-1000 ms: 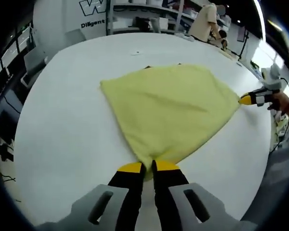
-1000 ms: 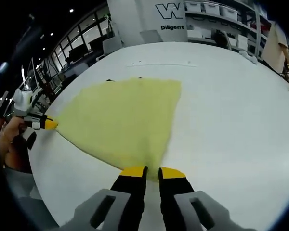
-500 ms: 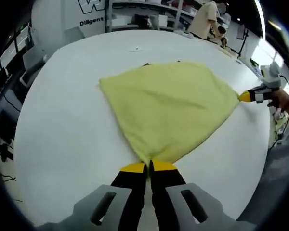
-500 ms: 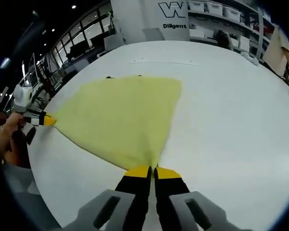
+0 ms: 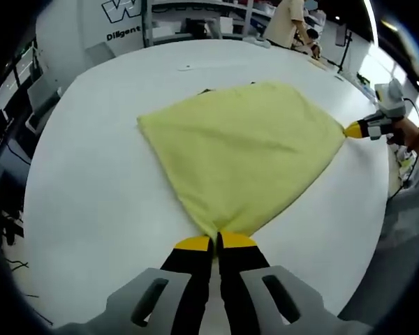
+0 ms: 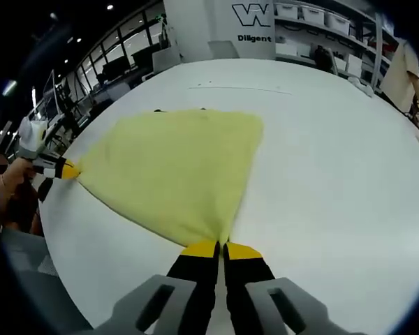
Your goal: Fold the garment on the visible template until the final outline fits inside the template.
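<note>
A pale yellow garment [image 5: 241, 150] lies spread flat on the white table [image 5: 91, 181]. My left gripper [image 5: 216, 242] is shut on the garment's near corner, its yellow fingertips pinched together. The right gripper [image 5: 349, 130] comes into this view at the far right, gripping another corner. In the right gripper view the garment [image 6: 174, 167] stretches away from my right gripper [image 6: 222, 249], which is shut on its corner. The left gripper [image 6: 71, 169] holds the far left corner there. A dark edge of the template [image 5: 208, 91] peeks out from under the garment's far side.
The white table [image 6: 335, 174] is wide and round-edged. Shelves and a wall sign [image 6: 255, 12] stand behind it. A person in a beige top [image 5: 286, 21] stands at the far side. A hand [image 6: 14, 188] holds the left gripper.
The right gripper's jaws closed from slightly apart to pinched on the garment corner. The garment is pulled a little tauter between the two grippers; both views shifted slightly.
</note>
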A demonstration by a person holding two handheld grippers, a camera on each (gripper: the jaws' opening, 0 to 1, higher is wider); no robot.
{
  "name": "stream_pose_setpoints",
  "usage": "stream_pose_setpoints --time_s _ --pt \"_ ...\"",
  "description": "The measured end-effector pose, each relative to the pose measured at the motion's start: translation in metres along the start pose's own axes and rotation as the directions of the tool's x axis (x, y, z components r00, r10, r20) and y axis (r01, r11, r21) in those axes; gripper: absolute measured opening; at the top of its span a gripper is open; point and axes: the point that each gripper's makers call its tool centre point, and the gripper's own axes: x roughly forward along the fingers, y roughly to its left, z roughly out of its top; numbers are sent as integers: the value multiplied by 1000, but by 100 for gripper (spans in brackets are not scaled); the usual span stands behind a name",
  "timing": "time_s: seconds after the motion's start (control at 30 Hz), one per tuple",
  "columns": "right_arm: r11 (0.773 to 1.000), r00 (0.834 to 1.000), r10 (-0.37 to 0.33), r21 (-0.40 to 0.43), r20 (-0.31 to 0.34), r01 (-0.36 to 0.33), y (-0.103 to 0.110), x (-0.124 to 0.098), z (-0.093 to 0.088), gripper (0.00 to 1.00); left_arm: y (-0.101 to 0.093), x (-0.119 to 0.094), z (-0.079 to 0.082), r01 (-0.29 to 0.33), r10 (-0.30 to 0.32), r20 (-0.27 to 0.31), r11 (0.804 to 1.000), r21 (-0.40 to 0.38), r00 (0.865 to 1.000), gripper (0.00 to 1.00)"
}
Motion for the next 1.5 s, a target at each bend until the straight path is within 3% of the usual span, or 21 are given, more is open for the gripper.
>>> stream_pose_setpoints --time_s 0.37,0.77,1.07,1.13,1.27,1.33,1.37,1.5 --pt "1000 1000 8 -22 -22 -9 4 -5 -8 0 -4 -5 -9 -8 9 -23 999 39 1000 4" --pt "999 999 14 -35 -42 -16 7 -5 -12 0 -3 -7 -11 -32 32 0 998 55 999 5" --pt "1000 999 13 -23 -45 -14 7 -4 -12 0 -2 -7 -12 -51 51 14 998 -26 999 6" --pt "1000 1000 -2 18 -29 2 5 -4 -10 1 -1 -8 -12 -52 52 12 997 -48 999 7" --pt "986 998 32 165 50 -40 7 -9 4 20 -1 -8 -11 -66 67 23 997 -47 997 18" --pt "987 997 27 157 75 -39 6 -13 9 29 3 -14 -1 -99 104 98 994 -52 990 26" --pt "987 997 19 155 75 -30 5 -17 10 36 0 -18 1 -80 87 115 995 -64 990 32" --pt "991 995 20 128 102 -33 10 -25 18 52 0 -30 2 -82 91 124 994 -77 988 46"
